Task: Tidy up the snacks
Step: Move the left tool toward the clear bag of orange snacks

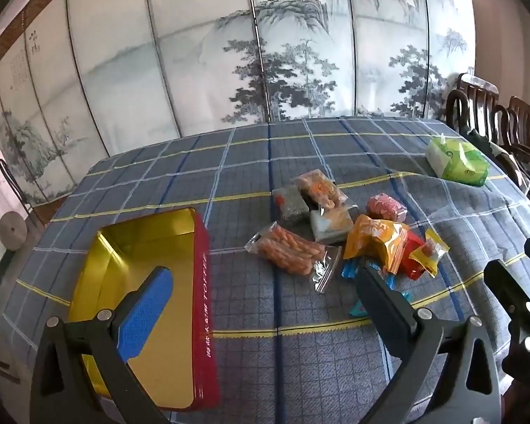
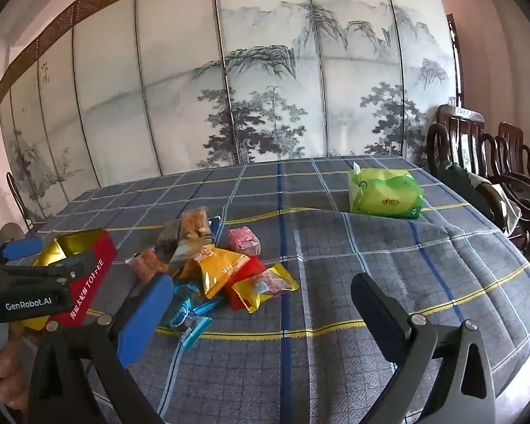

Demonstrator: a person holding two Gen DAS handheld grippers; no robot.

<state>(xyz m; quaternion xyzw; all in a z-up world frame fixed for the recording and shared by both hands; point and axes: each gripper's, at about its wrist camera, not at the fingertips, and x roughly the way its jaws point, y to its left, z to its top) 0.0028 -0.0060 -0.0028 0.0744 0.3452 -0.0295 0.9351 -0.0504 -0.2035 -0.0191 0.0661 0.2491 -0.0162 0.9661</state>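
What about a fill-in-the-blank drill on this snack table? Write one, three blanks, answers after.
1. The red toffee tin has a shiny ____ coloured inside.
2. Both the left tongs and the right tongs are open and hold ____.
3. The green tissue pack lies apart from the snack pile, nearer the ____ edge of the table.

Answers: gold; nothing; far

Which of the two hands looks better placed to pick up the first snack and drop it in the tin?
Probably the right. The right hand-held gripper is open just in front of the snack pile, nearest the blue candies. The left hand-held gripper is open too, but sits over by the empty tin.
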